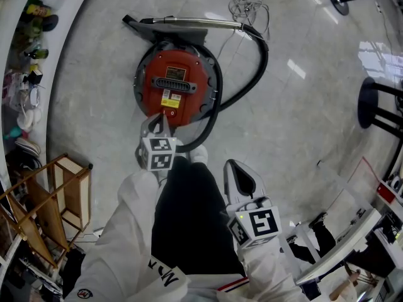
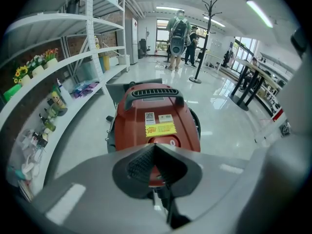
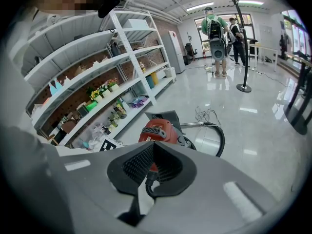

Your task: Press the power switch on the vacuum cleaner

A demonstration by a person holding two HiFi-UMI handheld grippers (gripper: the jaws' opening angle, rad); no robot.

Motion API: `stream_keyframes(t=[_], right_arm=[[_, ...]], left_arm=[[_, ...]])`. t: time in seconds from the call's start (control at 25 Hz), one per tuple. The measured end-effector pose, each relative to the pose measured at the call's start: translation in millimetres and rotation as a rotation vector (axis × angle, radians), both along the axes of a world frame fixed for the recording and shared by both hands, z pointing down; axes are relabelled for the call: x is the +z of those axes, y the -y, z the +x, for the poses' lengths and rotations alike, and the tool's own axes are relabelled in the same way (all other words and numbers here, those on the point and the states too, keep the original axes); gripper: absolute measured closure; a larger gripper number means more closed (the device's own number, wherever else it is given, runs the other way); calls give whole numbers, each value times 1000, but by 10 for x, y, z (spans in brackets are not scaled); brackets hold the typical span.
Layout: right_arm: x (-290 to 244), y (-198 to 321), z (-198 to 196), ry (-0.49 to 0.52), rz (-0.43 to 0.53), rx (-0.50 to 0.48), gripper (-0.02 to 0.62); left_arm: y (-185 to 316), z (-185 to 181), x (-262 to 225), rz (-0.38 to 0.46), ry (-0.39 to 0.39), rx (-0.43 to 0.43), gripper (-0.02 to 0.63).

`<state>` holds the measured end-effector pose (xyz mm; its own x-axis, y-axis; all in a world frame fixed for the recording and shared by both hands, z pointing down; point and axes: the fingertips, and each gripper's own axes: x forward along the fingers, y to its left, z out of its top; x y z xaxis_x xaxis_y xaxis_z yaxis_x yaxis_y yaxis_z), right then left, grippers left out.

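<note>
A round red vacuum cleaner (image 1: 176,83) lies on the pale floor, with its black hose (image 1: 255,74) looping round its right side and its metal wand (image 1: 195,22) across the top. In the left gripper view its red power button (image 2: 170,142) sits just below a yellow label (image 2: 160,129). My left gripper (image 1: 160,122) is shut, its tips right at the vacuum's near edge by that button; the left gripper (image 2: 155,149) holds nothing. My right gripper (image 1: 242,180) hangs back beside the person's leg, also shut and empty. The right gripper (image 3: 152,148) points toward the vacuum cleaner (image 3: 158,129) from farther off.
White shelves (image 2: 63,77) with small items run along the left. A wooden rack (image 1: 63,194) stands at lower left. Black stool bases (image 1: 371,102) and a bundled cord (image 1: 249,8) lie on the floor. Two people (image 2: 180,38) stand far off by a coat stand (image 2: 204,38).
</note>
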<state>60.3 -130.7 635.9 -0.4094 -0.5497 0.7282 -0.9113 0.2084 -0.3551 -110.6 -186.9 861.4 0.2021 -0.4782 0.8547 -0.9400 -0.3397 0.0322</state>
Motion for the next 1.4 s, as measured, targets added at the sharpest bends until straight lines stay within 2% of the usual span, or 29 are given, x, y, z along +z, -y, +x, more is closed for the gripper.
stream_keyframes(t=[1.4], right_arm=[[10, 38, -29, 7, 1, 18, 595]], left_arm=[[-9, -27, 53, -24, -2, 0, 606]])
